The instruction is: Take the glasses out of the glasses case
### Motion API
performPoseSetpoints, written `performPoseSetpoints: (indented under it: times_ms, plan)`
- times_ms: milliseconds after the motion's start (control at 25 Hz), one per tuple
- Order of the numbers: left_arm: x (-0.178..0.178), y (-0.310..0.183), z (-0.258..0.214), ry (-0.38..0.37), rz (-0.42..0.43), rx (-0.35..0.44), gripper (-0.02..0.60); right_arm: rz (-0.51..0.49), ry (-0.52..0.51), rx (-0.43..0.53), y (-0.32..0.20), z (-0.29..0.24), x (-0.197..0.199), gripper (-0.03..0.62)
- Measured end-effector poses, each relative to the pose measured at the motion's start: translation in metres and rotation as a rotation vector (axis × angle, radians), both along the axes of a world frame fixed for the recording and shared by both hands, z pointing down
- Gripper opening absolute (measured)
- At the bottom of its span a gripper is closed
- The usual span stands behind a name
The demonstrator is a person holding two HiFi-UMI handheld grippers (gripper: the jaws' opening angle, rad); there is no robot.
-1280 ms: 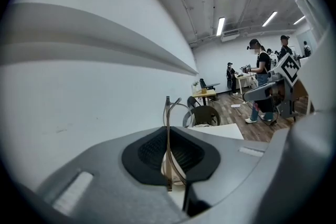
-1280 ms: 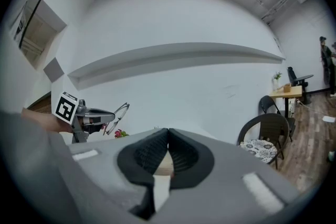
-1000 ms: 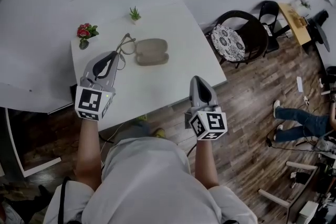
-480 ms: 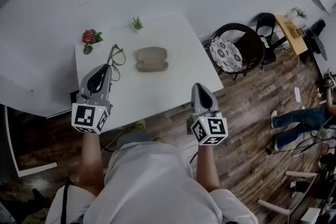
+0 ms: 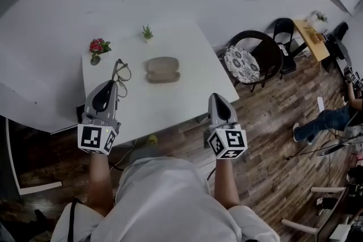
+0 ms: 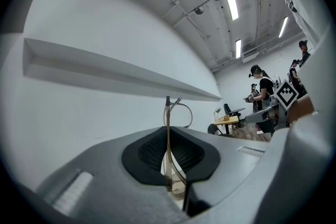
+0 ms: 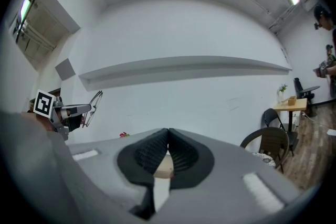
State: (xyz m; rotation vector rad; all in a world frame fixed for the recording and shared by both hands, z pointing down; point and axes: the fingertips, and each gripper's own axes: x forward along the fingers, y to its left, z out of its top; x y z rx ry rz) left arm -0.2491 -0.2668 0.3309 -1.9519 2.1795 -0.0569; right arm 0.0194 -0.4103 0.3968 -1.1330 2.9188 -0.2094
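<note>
Thin-framed glasses (image 5: 120,72) hang above the left part of the white table (image 5: 190,85), and my left gripper (image 5: 112,83) is shut on them. In the left gripper view one temple arm of the glasses (image 6: 168,123) runs up between the closed pads. The tan glasses case (image 5: 163,69) lies on the table right of the glasses, with nothing touching it. My right gripper (image 5: 219,100) is shut and holds nothing, over the table's front edge. In the right gripper view its pads (image 7: 157,149) meet, and the glasses (image 7: 93,106) show at far left.
Red flowers (image 5: 97,46) and a small green plant (image 5: 147,33) stand at the table's back edge. A dark chair with a patterned cushion (image 5: 245,59) sits right of the table on the wooden floor. People stand far off (image 6: 261,87).
My left gripper has drawn back and to the left with the glasses, farther from the case. The right gripper has barely moved.
</note>
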Motion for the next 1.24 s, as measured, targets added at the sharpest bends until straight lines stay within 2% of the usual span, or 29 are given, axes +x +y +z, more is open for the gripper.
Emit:
performPoseSetpoints:
  times_ms: [600, 1240]
  plan:
    - [0.013, 0.003, -0.005, -0.018, 0.006, 0.007, 0.023, 0.010, 0.012, 0.038, -0.003, -0.012, 0.014, 0.003]
    - [-0.001, 0.007, -0.007, -0.002, -0.018, 0.011, 0.023, 0.010, 0.016, 0.033, -0.005, -0.009, 0.010, 0.003]
